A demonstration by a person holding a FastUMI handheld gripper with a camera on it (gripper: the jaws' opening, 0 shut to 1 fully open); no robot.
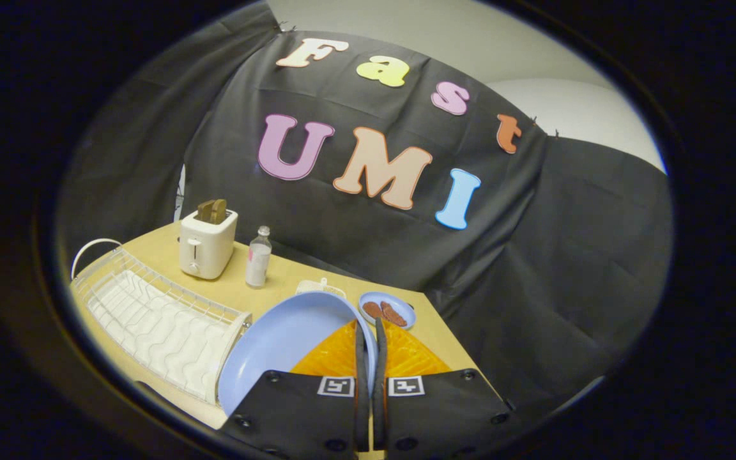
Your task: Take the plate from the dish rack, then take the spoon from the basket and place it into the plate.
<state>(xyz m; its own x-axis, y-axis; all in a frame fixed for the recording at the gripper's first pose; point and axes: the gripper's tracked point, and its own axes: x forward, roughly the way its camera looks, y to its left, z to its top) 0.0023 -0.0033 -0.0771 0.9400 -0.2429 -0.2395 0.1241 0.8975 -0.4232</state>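
Note:
My gripper point(370, 327) is shut on the rim of a large light-blue plate point(278, 348), whose edge runs between the two narrow fingertips. The plate hangs tilted just right of the white wire dish rack point(151, 319), with its face turned toward me. The rack's slots stand bare. Just beyond the plate's top edge peeks a small white wire object point(320, 286), mostly hidden by the plate; I cannot tell whether it is the basket. I cannot make out a spoon.
On the tan table point(291, 275) a white toaster point(207, 246) holding toast stands at the back, with a small clear bottle point(257, 257) to its right. A small blue dish point(388, 309) with brown pieces lies just beyond my fingertips, near the table's right edge.

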